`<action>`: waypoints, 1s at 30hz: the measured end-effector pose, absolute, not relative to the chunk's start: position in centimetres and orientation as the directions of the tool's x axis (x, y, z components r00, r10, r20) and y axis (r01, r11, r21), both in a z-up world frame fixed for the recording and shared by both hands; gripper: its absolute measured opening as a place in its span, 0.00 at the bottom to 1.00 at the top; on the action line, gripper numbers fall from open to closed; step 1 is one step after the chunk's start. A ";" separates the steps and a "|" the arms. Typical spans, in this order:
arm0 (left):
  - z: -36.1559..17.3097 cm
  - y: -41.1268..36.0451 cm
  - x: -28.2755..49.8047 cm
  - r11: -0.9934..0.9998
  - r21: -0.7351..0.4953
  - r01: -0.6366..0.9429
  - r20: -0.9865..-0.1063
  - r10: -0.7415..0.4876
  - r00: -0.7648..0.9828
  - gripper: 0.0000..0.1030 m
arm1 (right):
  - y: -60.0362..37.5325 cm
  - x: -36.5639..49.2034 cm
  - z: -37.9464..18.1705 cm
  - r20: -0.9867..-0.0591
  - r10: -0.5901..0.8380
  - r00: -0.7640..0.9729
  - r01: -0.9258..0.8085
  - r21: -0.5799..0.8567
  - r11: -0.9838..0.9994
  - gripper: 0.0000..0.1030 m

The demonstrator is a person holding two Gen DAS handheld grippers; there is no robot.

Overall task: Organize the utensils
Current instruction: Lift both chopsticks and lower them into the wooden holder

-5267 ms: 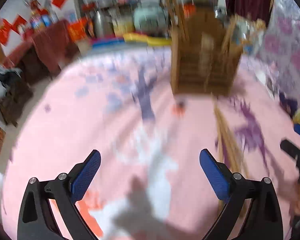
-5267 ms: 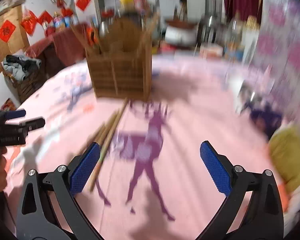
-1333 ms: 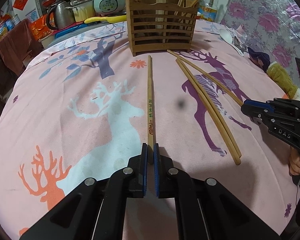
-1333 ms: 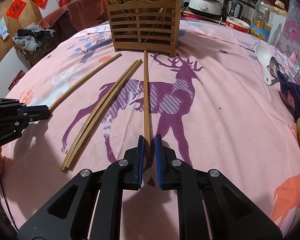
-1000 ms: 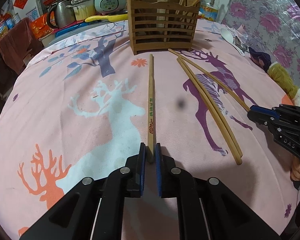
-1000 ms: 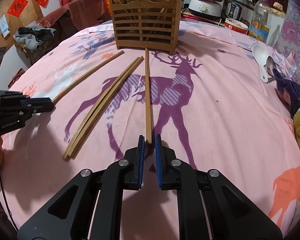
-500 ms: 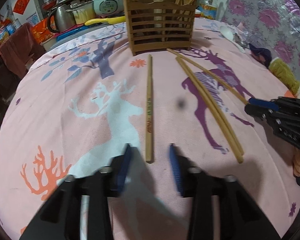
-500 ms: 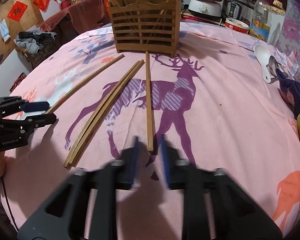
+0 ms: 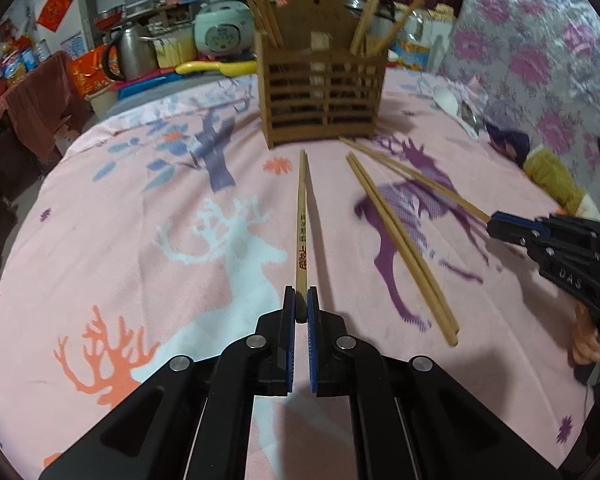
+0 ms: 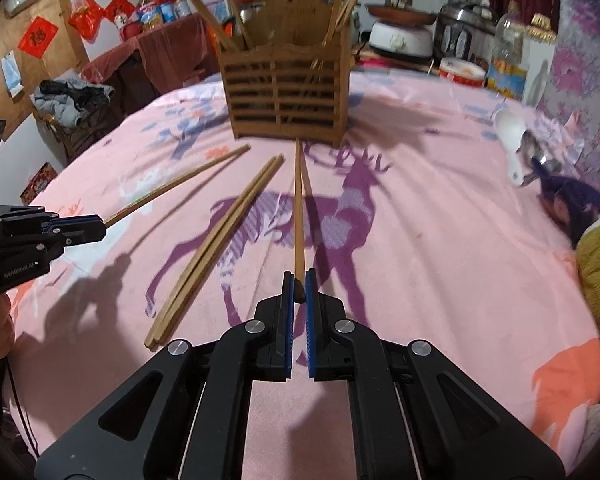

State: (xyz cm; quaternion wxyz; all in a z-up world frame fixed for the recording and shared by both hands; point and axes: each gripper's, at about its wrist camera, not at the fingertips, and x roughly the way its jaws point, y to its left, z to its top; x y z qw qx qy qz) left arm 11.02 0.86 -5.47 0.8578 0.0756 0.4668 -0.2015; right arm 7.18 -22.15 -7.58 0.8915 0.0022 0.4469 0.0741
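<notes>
Presently, each hand grips one chopstick by its near end.
Left hand-held gripper (image 9: pixel 301 306): pads pressed nearly together on the butt of the printed chopstick (image 9: pixel 302 220), which runs straight ahead toward the wooden holder (image 9: pixel 320 92); its far tip looks raised off the cloth, judging by the thin shadow beside it.
Right hand-held gripper (image 10: pixel 299 286): likewise clamped on the thick end of a plain chopstick (image 10: pixel 298 208), pointing at the holder's front wall.
Loose pair (image 10: pixel 216 248): two chopsticks side by side on the pink deer cloth (image 10: pixel 420 220), between the two held ones.
Holder contents: several chopsticks already stand in its compartments, leaning outward.
Handling: the sticks look like bamboo or wood, so light and stiff, not fragile; the smooth finish probably makes them slippery between flat pads.
Grip point: held at the very end, a stick has a long lever and may pivot or droop in the pads; a hold a little further along the shaft would likely steady it.
Next move, as I judge it: lift, tilt the tip down into an open compartment, and release.
Risk: the tip could catch on the holder's slats (image 9: pixel 320 116), or the light holder could be nudged.
Surface: round bench under soft cloth, so flat-lying sticks are awkward to pinch.
</notes>
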 end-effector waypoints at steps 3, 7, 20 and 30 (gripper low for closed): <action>-3.7 0.7 12.0 0.916 -0.064 0.396 -0.818 -0.276 0.505 0.06 | -22.4 7.2 -5.8 -0.762 0.117 0.637 -0.113 0.058 0.992 0.06; 0.1 -0.2 14.0 0.922 -0.068 0.381 -0.776 -0.289 0.561 0.06 | -22.3 8.4 -1.8 -0.707 0.105 0.699 -0.102 0.047 0.994 0.06; 8.6 -2.6 20.6 0.936 -0.173 0.306 -0.641 -0.343 0.686 0.06 | -20.3 15.1 7.9 -0.544 0.150 0.826 -0.098 0.124 0.987 0.06; 9.0 -3.3 23.6 0.930 -0.205 0.306 -0.636 -0.364 0.680 0.06 | -20.2 18.1 6.5 -0.536 0.137 0.833 -0.095 0.105 0.990 0.06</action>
